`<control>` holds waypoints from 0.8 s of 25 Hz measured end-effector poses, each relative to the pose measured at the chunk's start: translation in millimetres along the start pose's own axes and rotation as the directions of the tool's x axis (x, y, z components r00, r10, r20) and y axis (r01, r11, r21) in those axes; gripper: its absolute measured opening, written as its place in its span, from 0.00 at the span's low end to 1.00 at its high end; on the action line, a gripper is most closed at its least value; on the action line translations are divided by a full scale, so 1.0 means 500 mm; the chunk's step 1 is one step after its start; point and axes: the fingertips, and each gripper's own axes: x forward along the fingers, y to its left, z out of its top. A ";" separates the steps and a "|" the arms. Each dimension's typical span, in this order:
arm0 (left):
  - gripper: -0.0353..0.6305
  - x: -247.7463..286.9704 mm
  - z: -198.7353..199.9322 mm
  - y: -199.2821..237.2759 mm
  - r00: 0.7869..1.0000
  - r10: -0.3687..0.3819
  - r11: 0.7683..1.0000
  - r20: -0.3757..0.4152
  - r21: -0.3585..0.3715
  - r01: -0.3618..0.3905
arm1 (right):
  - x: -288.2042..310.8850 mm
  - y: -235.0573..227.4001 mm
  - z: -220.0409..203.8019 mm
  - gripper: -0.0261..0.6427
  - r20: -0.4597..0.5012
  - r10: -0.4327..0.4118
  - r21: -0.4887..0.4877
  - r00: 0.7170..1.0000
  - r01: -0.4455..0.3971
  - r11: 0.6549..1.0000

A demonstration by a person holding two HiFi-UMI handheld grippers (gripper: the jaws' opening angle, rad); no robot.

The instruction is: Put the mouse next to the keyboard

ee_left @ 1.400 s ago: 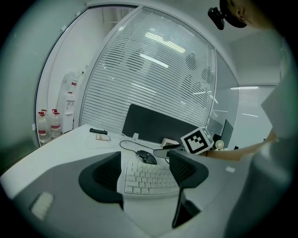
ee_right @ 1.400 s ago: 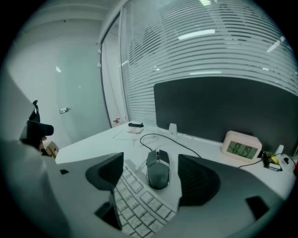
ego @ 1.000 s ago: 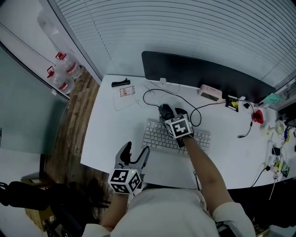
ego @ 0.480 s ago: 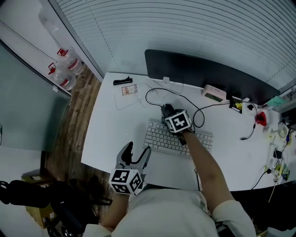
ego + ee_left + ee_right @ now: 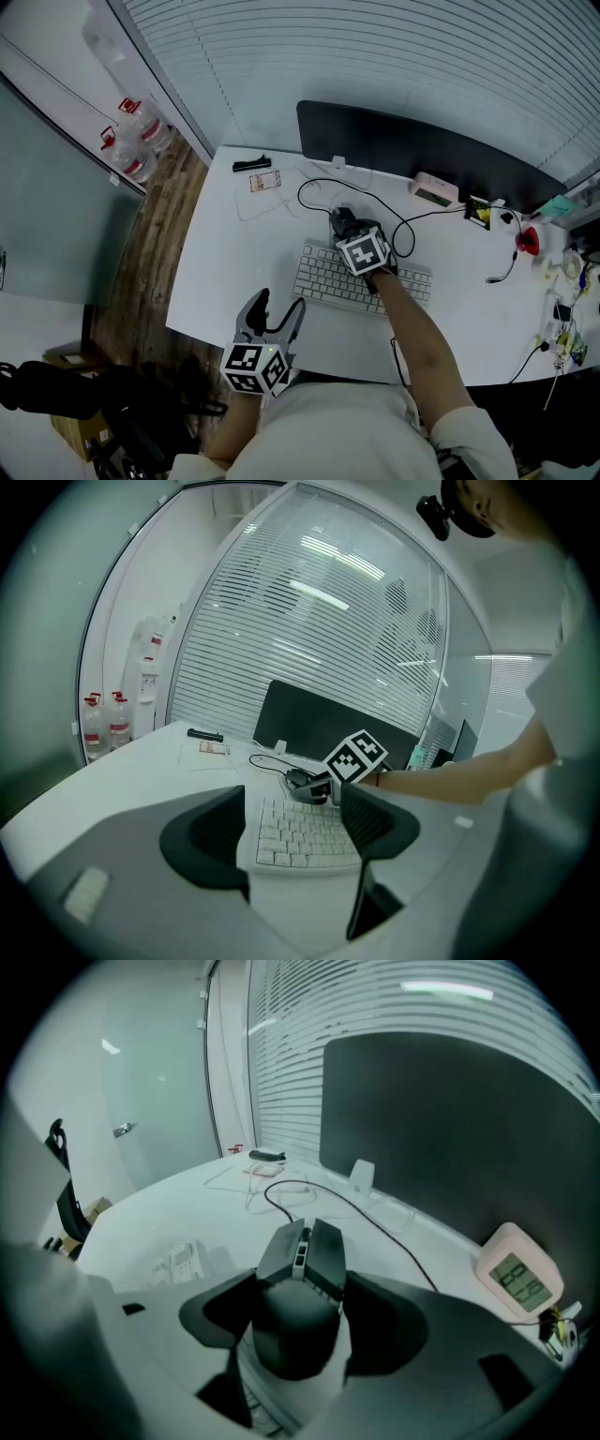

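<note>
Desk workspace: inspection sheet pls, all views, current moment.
Surface: white desk, bare at the near left.
Job's things: mouse just behind the keyboard, at its far edge.
Clutter: pink clock, small black item, card, red object among small bits at the right end.
Grippers: right gripper, fingers have just been closing and sit on the mouse's sides; left gripper open, empty, near the desk's front edge.
Cables: mouse cable loops behind the mouse; another black cable at the right.
Surroundings: dark monitor, blinds, water bottles on wood floor.
</note>
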 end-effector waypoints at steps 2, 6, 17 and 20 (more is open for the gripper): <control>0.53 -0.004 0.002 -0.003 1.000 -0.006 1.000 0.002 0.002 0.006 | -0.020 0.005 0.017 0.47 0.042 -0.002 0.015 0.999 0.001 1.000; 0.53 -0.015 0.009 -0.012 1.000 -0.023 1.000 0.012 0.013 0.023 | -0.070 0.009 0.039 0.47 0.103 -0.018 0.025 0.994 0.016 1.000; 0.53 -0.037 0.014 -0.055 0.994 -0.113 0.993 0.011 0.046 0.112 | -0.210 -0.026 -0.001 0.47 0.166 -0.141 0.092 0.976 0.127 0.988; 0.53 -0.041 0.010 -0.067 0.990 -0.137 0.989 0.005 0.056 0.137 | -0.238 -0.039 -0.024 0.47 0.164 -0.178 0.118 0.970 0.160 0.980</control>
